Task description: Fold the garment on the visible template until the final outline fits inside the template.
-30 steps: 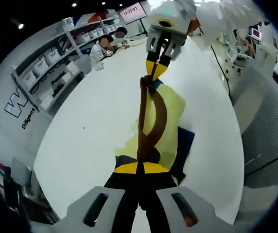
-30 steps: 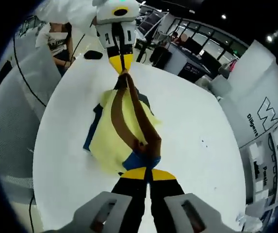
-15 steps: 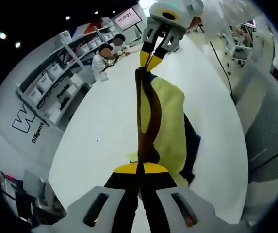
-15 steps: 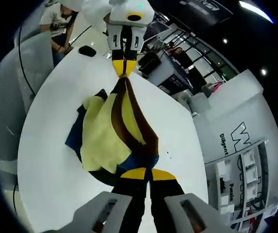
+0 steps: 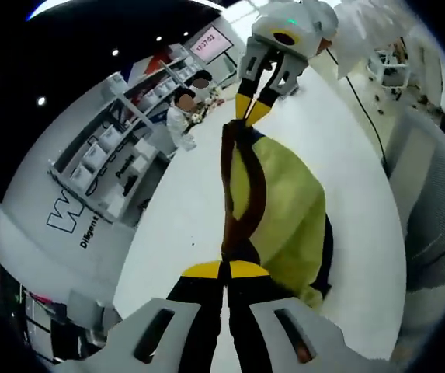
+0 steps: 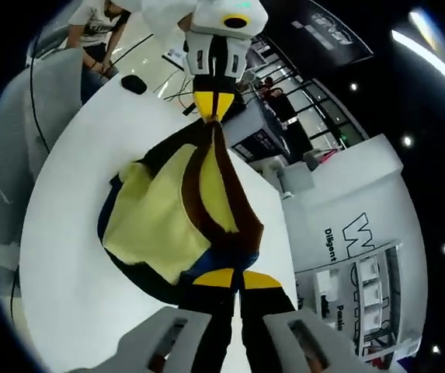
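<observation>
A yellow garment point(image 5: 284, 202) with a brown band point(image 5: 241, 194) and dark blue parts hangs stretched between both grippers above the white table point(image 5: 183, 217). In the left gripper view my left gripper point(image 5: 226, 268) is shut on one end of its top edge, and the right gripper point(image 5: 247, 116) pinches the far end. In the right gripper view my right gripper point(image 6: 228, 277) is shut on the near end of the garment point(image 6: 156, 221), and the left gripper point(image 6: 213, 109) holds the far end. The cloth sags to one side below the taut brown edge.
Shelves with bins point(image 5: 106, 155) and a person point(image 5: 183, 116) stand beyond the table's far side. A grey mesh chair point(image 5: 432, 225) is beside the table. In the right gripper view a small black object point(image 6: 134, 83) lies near the table's far edge, by a grey chair point(image 6: 43, 101).
Both grippers have risen with the garment, lifting more of the cloth off the table. Both views have tilted upward, showing more ceiling and less tabletop.
</observation>
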The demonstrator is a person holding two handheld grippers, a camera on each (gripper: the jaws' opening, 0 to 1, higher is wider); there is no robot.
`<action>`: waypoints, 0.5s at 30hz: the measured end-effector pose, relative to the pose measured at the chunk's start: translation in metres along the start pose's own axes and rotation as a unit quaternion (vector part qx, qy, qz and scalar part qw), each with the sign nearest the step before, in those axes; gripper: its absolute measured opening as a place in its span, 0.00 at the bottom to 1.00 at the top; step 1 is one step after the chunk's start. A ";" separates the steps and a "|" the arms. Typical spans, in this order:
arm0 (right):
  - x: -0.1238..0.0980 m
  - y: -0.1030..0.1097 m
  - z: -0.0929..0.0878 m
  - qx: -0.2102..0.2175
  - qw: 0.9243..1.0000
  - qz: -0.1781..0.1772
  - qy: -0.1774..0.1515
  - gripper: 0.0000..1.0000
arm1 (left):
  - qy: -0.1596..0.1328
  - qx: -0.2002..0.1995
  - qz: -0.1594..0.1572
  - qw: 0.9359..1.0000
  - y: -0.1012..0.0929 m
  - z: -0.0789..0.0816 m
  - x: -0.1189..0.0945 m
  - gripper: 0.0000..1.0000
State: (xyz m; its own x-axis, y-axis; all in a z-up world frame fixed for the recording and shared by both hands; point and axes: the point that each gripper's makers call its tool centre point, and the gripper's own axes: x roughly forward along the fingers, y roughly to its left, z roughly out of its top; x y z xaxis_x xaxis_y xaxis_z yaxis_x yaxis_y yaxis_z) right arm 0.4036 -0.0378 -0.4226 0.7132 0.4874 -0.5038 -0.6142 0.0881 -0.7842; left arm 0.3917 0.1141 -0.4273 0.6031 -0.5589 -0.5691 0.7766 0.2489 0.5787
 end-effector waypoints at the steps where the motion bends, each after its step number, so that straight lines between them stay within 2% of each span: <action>1: -0.011 -0.011 0.005 -0.001 1.000 -0.015 -0.006 0.00 | -0.002 0.003 0.006 1.000 0.003 0.004 -0.004 0.00; 3: -0.020 -0.018 0.011 -0.006 1.000 -0.028 -0.010 0.00 | -0.005 0.015 0.014 1.000 0.008 0.015 -0.016 0.00; 7: -0.028 -0.024 0.017 -0.009 0.999 -0.039 -0.016 0.00 | -0.008 0.022 0.018 1.000 0.010 0.020 -0.023 0.00; 8: -0.035 -0.030 0.025 -0.024 0.998 -0.052 -0.019 0.00 | -0.007 0.033 0.030 0.999 0.012 0.024 -0.030 0.00; 10: -0.037 -0.029 0.031 -0.036 0.998 -0.055 -0.021 0.00 | 0.002 0.047 0.034 0.998 0.010 0.026 -0.033 0.00; 15: -0.052 -0.042 0.044 -0.037 0.996 -0.073 -0.033 0.00 | -0.011 0.050 0.051 0.997 0.019 0.041 -0.050 0.00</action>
State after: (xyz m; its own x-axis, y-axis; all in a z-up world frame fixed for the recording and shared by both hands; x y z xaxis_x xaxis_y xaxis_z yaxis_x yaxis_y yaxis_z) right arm 0.3778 -0.0284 -0.3473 0.7683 0.5302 -0.3586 -0.4768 0.1003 -0.8733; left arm 0.3689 0.1145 -0.3636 0.6733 -0.5515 -0.4925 0.6887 0.2254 0.6891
